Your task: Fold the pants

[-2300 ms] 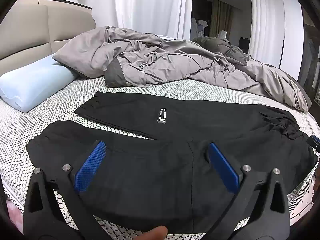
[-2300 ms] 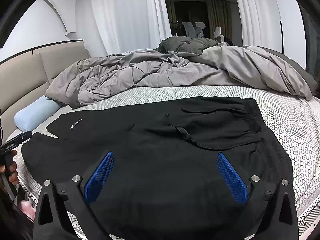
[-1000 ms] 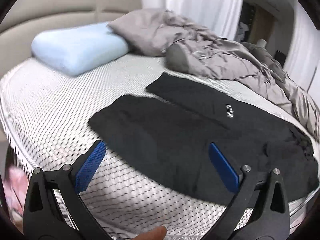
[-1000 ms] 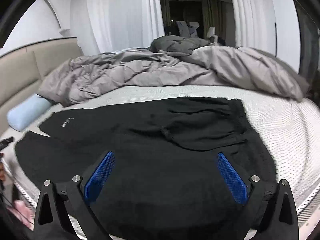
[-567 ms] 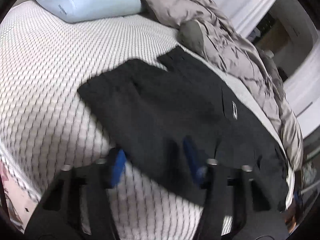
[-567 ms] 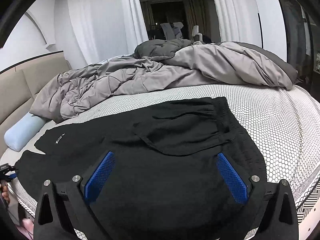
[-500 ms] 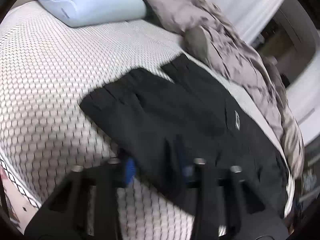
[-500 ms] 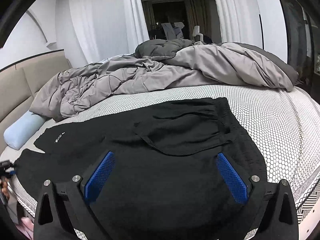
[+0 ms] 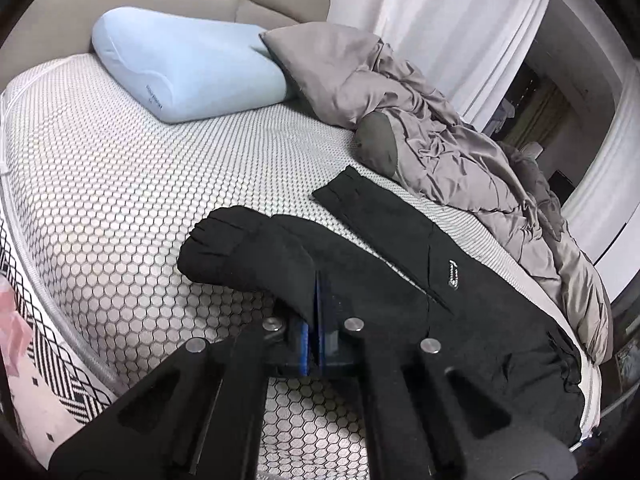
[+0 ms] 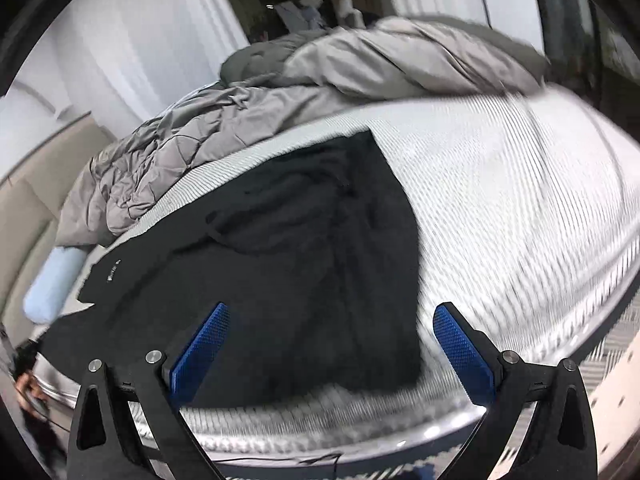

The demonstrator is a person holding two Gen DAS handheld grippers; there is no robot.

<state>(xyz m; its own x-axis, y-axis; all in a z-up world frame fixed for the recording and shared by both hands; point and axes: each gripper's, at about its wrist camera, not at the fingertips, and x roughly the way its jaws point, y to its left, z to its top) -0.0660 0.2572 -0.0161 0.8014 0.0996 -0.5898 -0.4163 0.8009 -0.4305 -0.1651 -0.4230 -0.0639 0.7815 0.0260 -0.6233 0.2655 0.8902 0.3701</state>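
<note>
The black pants (image 9: 420,280) lie spread across the honeycomb-patterned mattress (image 9: 120,208), waist end to the right. The left gripper (image 9: 316,304) has just closed, its blue pads pinching the near leg's edge just behind the cuff. The right gripper (image 10: 328,344) hangs over the waist end, jaws wide apart, touching nothing (this view is blurred). One small white label (image 9: 453,275) is unreadable. One pale blue pillow (image 9: 188,68), one grey duvet (image 9: 440,152).

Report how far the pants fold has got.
Done: the black pants lie spread flat on the bed, legs apart, no fold made. In hand: the left gripper has just closed on the near leg's edge near its cuff; the right gripper hangs open over the waist end. Left: every fold.
</note>
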